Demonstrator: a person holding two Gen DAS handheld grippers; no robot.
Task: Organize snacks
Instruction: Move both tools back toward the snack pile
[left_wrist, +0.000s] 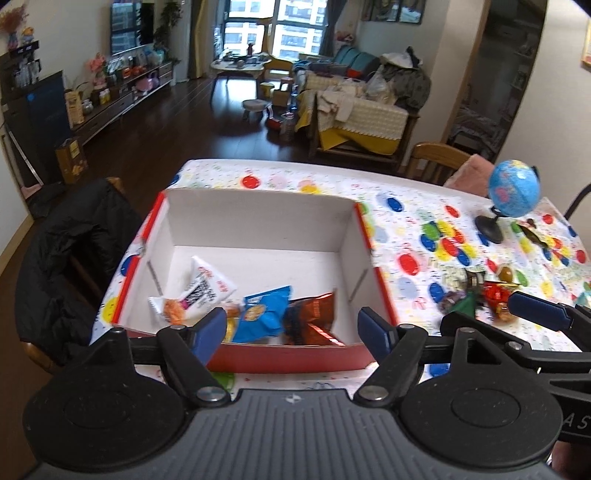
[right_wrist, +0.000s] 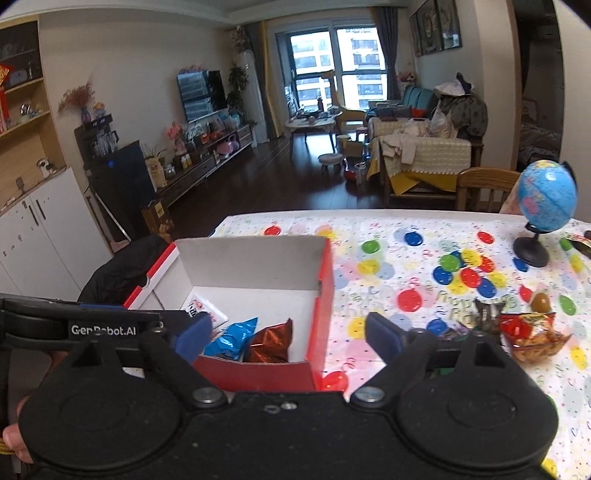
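Observation:
An open cardboard box (left_wrist: 258, 221), red outside and white inside, stands on the balloon-print tablecloth. In it lie a white packet (left_wrist: 201, 291), a blue packet (left_wrist: 264, 314) and a red-brown foil packet (left_wrist: 314, 317). My left gripper (left_wrist: 293, 328) hovers open over the box's near wall with nothing between its pads. In the right wrist view my right gripper (right_wrist: 290, 334) is open too, empty, above the box's near right corner (right_wrist: 321, 280). The blue packet (right_wrist: 232, 338) and the foil packet (right_wrist: 271, 341) show inside. Loose snacks (right_wrist: 532, 332) lie on the cloth to the right.
A small blue globe (right_wrist: 546, 195) on a black stand sits at the table's far right. A chair draped with a black jacket (left_wrist: 74, 258) is at the left edge, and a wooden chair (right_wrist: 484, 188) stands behind the table. A hand (right_wrist: 14, 432) shows at the lower left.

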